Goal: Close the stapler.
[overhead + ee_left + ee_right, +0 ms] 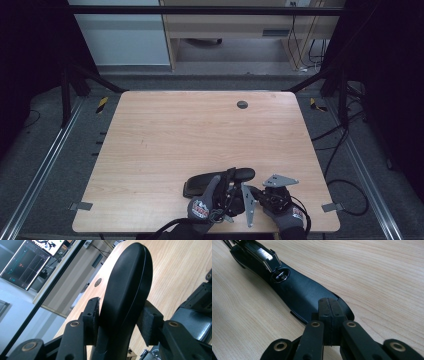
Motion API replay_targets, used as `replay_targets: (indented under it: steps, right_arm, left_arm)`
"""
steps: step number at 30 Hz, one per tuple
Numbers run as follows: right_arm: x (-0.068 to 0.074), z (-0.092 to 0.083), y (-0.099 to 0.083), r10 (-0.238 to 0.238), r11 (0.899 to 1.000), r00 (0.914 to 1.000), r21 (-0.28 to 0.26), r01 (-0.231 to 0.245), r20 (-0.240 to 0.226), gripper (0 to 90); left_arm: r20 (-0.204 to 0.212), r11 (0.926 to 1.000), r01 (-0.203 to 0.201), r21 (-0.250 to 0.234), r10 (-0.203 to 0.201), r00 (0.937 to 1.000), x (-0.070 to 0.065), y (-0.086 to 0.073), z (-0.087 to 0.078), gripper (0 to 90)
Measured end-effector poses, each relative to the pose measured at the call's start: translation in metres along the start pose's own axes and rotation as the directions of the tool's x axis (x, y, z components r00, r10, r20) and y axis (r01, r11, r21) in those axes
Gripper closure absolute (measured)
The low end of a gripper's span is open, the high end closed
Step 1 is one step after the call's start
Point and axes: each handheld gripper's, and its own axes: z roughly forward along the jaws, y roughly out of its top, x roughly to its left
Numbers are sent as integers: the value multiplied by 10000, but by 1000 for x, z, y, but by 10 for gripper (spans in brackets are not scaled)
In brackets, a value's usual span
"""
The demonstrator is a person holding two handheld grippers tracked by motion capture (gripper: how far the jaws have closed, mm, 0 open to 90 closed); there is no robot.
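A black oblong object [200, 183] lies near the table's front edge, a little right of centre. My left gripper [227, 186] straddles its middle. In the left gripper view the object [127, 277] rises between the jaws, and both pads [93, 315] press on its sides. My right gripper [253, 190] comes in from the right, its jaws closed flat against each other. In the right gripper view its joined tips [328, 307] rest on the near rounded end of the object [299, 292]. Gloved hands hold both grippers.
The wooden table [175, 130] has a dark round grommet [242, 104] near its far edge. Black frame bars and cables surround the table on a grey floor. A lit monitor [30, 257] stands beyond the table's far side.
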Motion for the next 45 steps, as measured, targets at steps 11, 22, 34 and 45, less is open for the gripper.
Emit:
replay_targets:
  steps: [11, 22, 34, 45]
  right_arm:
    - [-1, -1, -1, 43, 10000, 9999, 31, -43, 131, 900]
    - [-2, -1, -1, -56, 10000, 9999, -13, 57, 83, 900]
    - [-2, -2, -2, -160, 9999, 9999, -2, 160, 41, 900]
    - [-3, -2, -3, -300, 9995, 9995, -98, 300, 75, 900]
  left_arm:
    - [65, 9999, -106, 51, 106, 9999, -8, 0, 4, 545]
    - [100, 9993, -352, 99, 351, 9993, -14, -1, 7, 536]
    - [39, 9982, -596, 115, 595, 9982, -23, -2, 10, 533]
    - [-41, 9939, -1074, 264, 1076, 9942, -31, -3, 13, 534]
